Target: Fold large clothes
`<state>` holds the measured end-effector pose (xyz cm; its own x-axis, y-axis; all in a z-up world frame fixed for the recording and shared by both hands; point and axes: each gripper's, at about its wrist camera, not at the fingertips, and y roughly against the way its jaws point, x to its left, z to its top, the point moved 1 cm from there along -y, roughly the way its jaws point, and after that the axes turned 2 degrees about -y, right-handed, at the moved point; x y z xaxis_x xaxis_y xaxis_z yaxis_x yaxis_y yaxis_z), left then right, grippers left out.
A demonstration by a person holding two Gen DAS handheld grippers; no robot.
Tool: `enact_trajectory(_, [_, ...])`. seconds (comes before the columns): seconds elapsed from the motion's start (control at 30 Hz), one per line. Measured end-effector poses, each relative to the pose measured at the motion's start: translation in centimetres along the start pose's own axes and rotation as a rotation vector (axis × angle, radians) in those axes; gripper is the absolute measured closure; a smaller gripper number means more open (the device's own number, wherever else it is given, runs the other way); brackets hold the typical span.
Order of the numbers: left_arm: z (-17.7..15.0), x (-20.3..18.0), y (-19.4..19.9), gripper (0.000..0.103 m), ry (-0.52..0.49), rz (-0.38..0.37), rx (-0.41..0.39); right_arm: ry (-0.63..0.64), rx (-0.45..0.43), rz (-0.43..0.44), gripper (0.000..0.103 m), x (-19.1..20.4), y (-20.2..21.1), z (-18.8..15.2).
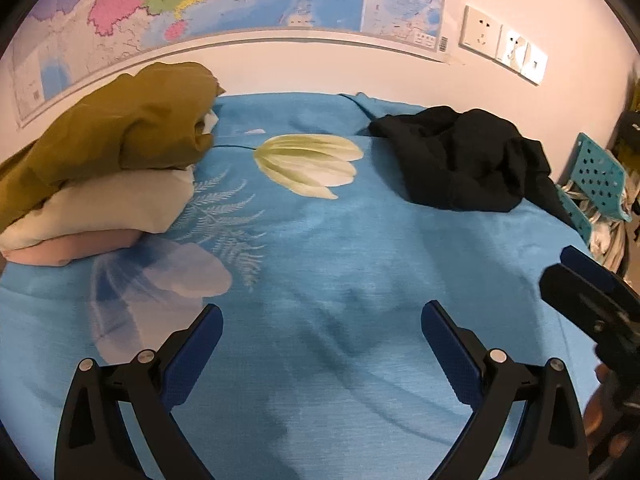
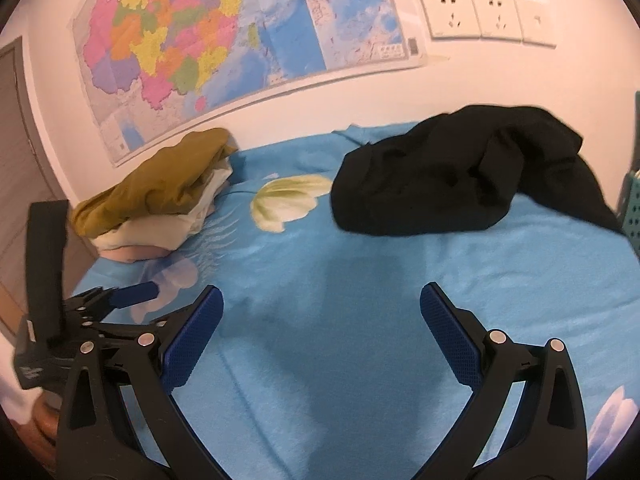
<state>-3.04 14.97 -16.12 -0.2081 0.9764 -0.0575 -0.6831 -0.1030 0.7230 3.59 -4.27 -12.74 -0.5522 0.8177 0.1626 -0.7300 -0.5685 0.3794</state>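
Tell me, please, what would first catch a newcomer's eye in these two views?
Probably the crumpled black garment lying unfolded on the far right of the blue bedsheet. Next, the folded stack on the far left, mustard on top of cream and pink, and the colourful map on the wall behind. Both the left gripper and the right gripper hover over bare sheet with jaws open and empty.

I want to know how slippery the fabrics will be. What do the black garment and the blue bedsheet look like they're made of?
The black garment looks like a soft, matte knit, maybe cotton jersey: it slumps in rounded folds with no shine. The blue bedsheet looks like brushed or woven cotton with a printed flower, showing a fine, slightly fuzzy surface and shallow creases. Neither looks slick, though fibre content can't be confirmed.
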Motion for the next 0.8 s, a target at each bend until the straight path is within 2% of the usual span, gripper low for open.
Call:
enact_trajectory(0.07, [-0.2,-0.1,0.0,0.007,0.006,0.03,-0.018,0.004,0.007,-0.012,0.006,-0.1,-0.2,0.0])
enact_trajectory(0.17, [-0.2,-0.5,0.0,0.007,-0.025,0.107,-0.057,-0.047,0.027,0.033,0.005,-0.8,-0.5,0.0])
enact_trajectory(0.2, [-0.2,-0.6,-0.2,0.007,-0.042,0.089,-0.046,-0.048,0.032,0.037,0.005,-0.8,-0.5,0.0])
enact_trajectory(0.27, [-0.3,-0.9,-1.5,0.007,-0.04,-0.026,0.059,-0.026,0.046,0.026,0.005,-0.4,-0.7,-0.2])
enact_trajectory(0.3, [-0.4,-0.8,-1.9,0.007,-0.021,-0.047,0.084,-0.017,0.047,0.01,0.005,-0.3,-0.7,-0.2])
enact_trajectory(0.4, [-0.6,-1.0,-2.0,0.007,-0.035,0.04,0.049,-0.007,0.08,0.001,0.005,-0.2,-1.2,-0.5])
enact_trajectory(0.5, [-0.6,-0.7,-1.9,0.007,-0.017,0.044,0.032,-0.004,0.097,-0.015,0.005,-0.2,-1.6,-0.8])
enact_trajectory(0.57, [-0.7,-0.8,-2.4,0.007,-0.029,0.077,0.014,-0.016,0.111,-0.039,0.005,-0.3,-2.1,-1.0])
enact_trajectory(0.63, [-0.8,-0.6,-3.5,0.007,-0.018,0.103,0.038,-0.021,0.129,-0.055,0.005,-0.4,-2.7,-1.2])
enact_trajectory(0.7, [-0.9,-0.3,-4.9,0.007,0.012,0.129,0.086,0.002,0.179,-0.115,0.005,-0.3,-3.9,-1.6])
enact_trajectory(0.8, [-0.8,0.0,-4.9,0.005,0.027,0.144,0.087,0.025,0.262,-0.187,0.005,-0.5,-5.6,-2.4])
